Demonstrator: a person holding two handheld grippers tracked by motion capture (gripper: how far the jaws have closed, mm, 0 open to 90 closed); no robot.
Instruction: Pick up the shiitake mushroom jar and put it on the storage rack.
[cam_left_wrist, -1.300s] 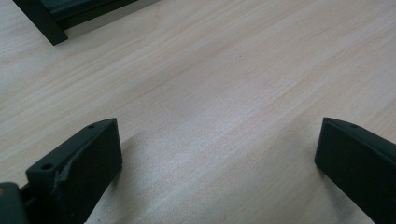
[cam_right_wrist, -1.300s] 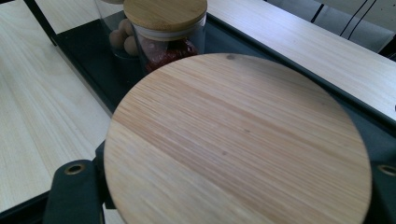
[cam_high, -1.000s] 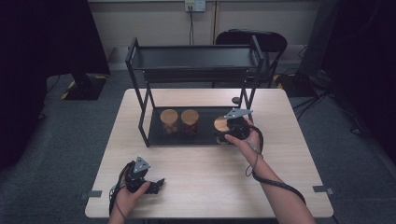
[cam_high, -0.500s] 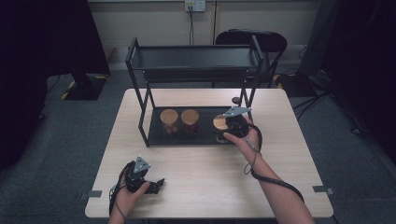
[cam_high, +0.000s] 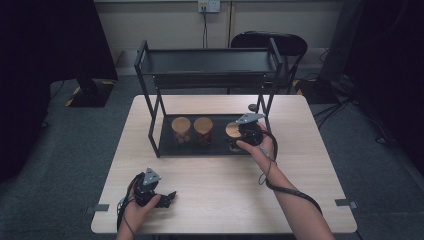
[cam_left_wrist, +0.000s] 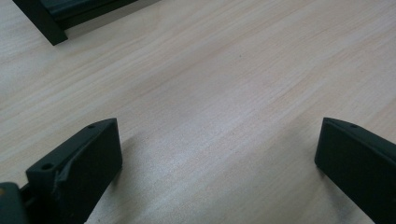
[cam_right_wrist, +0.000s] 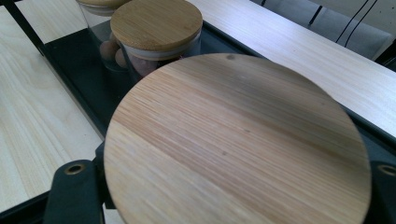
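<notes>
A glass jar with a round bamboo lid (cam_high: 231, 130) (cam_right_wrist: 238, 144) stands at the right end of the black rack's bottom tray (cam_high: 167, 146). My right gripper (cam_high: 235, 137) (cam_right_wrist: 229, 189) is shut on it, one jaw at each side below the lid. Two more lidded jars (cam_high: 181, 129) (cam_high: 203, 127) with brown round things inside stand side by side to its left; the nearer one (cam_right_wrist: 156, 25) is just beyond the held lid. My left gripper (cam_high: 167, 198) (cam_left_wrist: 219, 154) rests low over the table's front left, open, with bare wood between its jaws.
The rack's upper shelf (cam_high: 210, 61) hangs over the tray, and its right front post (cam_high: 264, 107) stands close behind my right hand. A black chair (cam_high: 272, 42) is behind the table. A corner of the rack's frame (cam_left_wrist: 44, 21) lies ahead of the left gripper.
My right gripper has edged the held jar slightly left along the tray, toward the other two jars. The left gripper has not moved.
</notes>
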